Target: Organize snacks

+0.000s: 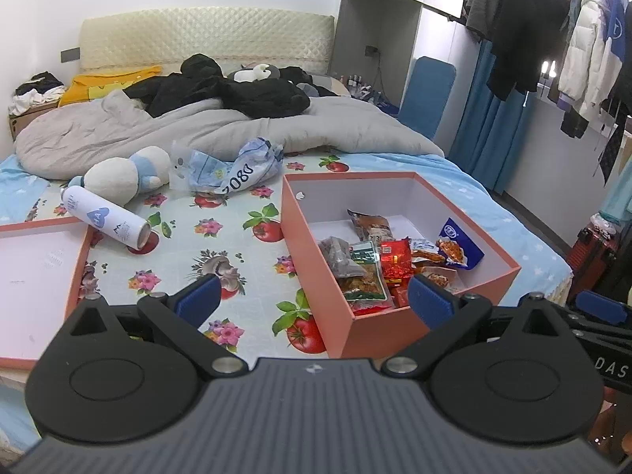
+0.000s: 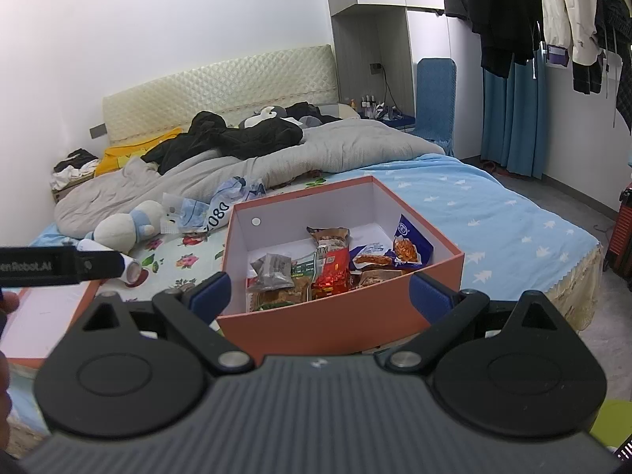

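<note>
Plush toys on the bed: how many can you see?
2. A white-and-blue plush lies beside the white bottle; a grey-and-white one sits by the headboard. Bedding may hide others.

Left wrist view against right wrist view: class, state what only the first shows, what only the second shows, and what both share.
Only the left wrist view shows the white bottle unobstructed, lying on the floral sheet beside the box lid.

Only the right wrist view shows the left gripper's black body crossing its left edge, hiding most of that bottle.

Both show the orange box holding snack packets, the plush toy, the grey duvet, and an open, empty gripper: left gripper, right gripper.
</note>
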`<state>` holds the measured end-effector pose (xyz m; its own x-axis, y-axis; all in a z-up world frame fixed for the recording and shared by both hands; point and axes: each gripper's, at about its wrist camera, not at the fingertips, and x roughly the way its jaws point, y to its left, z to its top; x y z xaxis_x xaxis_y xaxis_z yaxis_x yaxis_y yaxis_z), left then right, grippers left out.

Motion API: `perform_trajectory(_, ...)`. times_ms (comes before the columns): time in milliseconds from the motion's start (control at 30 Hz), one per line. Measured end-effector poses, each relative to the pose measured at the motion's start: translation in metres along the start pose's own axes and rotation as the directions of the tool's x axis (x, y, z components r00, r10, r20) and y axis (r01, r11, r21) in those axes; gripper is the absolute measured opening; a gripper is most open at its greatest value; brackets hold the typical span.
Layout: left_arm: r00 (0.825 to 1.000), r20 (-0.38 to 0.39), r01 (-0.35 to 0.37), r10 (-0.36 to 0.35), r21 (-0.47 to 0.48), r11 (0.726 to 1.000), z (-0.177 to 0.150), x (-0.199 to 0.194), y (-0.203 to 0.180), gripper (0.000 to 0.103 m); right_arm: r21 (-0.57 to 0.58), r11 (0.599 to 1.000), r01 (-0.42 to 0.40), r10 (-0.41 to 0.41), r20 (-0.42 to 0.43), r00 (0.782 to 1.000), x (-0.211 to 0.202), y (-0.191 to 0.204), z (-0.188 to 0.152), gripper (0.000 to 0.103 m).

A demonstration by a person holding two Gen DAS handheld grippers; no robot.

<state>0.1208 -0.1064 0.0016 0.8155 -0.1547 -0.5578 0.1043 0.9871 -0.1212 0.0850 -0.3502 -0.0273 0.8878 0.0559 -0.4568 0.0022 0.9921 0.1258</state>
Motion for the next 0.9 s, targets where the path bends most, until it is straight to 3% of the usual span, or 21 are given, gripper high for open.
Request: perform_trajectory(900, 0.999, 0.019, 0.032, -0.032, 0.009, 0.999, -0.002, -0.0079, -0.0052, 0.102, -0.005, 1.0, 0.006, -0.006, 0.014, 1.0, -0.0085, 0.0039, 0.0018, 0.098)
